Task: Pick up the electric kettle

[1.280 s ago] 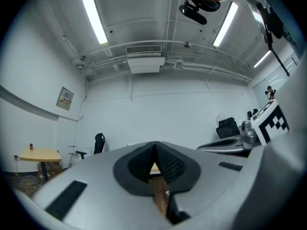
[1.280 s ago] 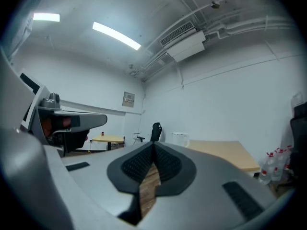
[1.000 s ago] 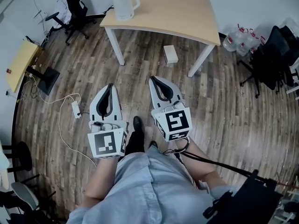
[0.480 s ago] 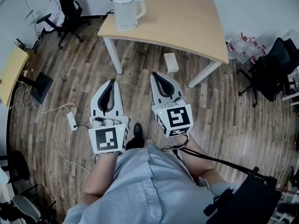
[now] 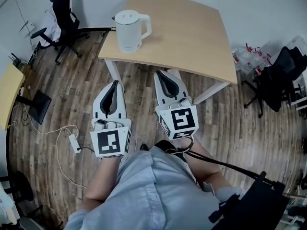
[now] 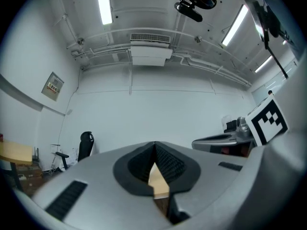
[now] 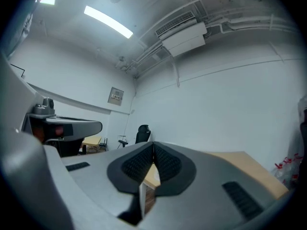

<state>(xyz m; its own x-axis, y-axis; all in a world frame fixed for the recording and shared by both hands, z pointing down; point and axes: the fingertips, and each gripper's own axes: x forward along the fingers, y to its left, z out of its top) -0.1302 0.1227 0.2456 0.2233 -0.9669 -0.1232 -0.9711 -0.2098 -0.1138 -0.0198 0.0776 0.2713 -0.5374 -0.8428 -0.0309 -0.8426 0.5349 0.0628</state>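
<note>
Barely begun, by the look of it: at the approach stage, with nothing lifted.

Underfoot and filling most of the head view, a wood-plank floor, with a black office chair off at the far left. In the middle of that floor, a pale wooden counter, bare apart from one item. Near its far left corner, upright on its base, the white electric kettle, lid down and handle turned to the right. Untouched.

Well short of it, over the floor by the counter's near edge, the left tool and the right tool, side by side and pointing ahead toward the counter. Both clenched tip to tip and empty. In the left gripper view, ribbed pads meeting at the front, with only a sliver of pale wood showing through the slot behind them. Much the same between the pads in the right gripper view.

Left to do, as a judgement — nearly everything. Close the remaining gap to the kettle, unclench a tool, settle it around the handle or the body, clamp down, and raise the kettle clear of the counter.
</note>
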